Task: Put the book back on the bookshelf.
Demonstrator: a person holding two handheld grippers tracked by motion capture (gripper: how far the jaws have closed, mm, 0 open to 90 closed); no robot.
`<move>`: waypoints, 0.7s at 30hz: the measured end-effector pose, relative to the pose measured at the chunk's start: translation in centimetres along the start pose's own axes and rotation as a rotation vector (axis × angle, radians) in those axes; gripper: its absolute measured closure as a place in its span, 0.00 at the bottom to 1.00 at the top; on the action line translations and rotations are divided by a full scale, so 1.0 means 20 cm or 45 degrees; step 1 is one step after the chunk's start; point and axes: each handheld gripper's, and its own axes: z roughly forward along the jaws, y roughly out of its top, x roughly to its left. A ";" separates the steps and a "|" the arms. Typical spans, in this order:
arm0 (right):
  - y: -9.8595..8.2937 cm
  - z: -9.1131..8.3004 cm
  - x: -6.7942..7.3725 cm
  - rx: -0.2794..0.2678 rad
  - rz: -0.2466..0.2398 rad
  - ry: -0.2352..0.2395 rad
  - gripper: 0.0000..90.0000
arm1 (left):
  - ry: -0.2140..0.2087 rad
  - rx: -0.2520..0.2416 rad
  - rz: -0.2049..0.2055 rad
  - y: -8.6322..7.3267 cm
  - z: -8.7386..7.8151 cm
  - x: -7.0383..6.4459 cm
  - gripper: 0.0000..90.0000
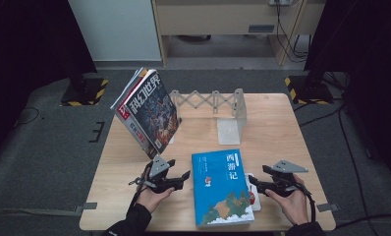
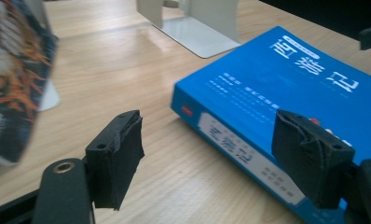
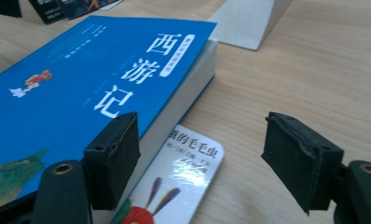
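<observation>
Your left claw and right claw both stand with jaws apart, empty, flanking the blue book lying flat at the tabletop's near edge. The book rests partly on a thin booklet. Clamp carelessly at that side and you may catch the booklet too, or skid the book off the edge.

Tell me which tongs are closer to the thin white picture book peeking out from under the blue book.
Right. The right tongs hang open directly over the white picture book; the left tongs sit across the blue book, by its spine.
</observation>
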 end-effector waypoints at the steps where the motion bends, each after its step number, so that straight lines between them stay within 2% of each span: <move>1: 0.00 0.00 0.01 0.003 0.003 0.012 0.30 | -0.006 0.004 0.000 0.00 0.01 -0.01 0.26; 8: -0.01 0.03 0.05 0.021 0.014 0.070 0.32 | -0.056 0.046 -0.018 -0.01 0.04 -0.04 0.24; 13: -0.01 0.05 0.07 0.036 0.023 0.105 0.32 | -0.097 0.101 -0.040 -0.04 0.07 -0.06 0.24; 16: -0.02 0.07 0.08 0.048 0.029 0.122 0.33 | -0.148 0.113 -0.092 -0.04 0.09 -0.06 0.21; 21: -0.03 0.09 0.10 0.052 0.044 0.156 0.33 | -0.176 0.115 -0.112 -0.05 0.11 -0.07 0.19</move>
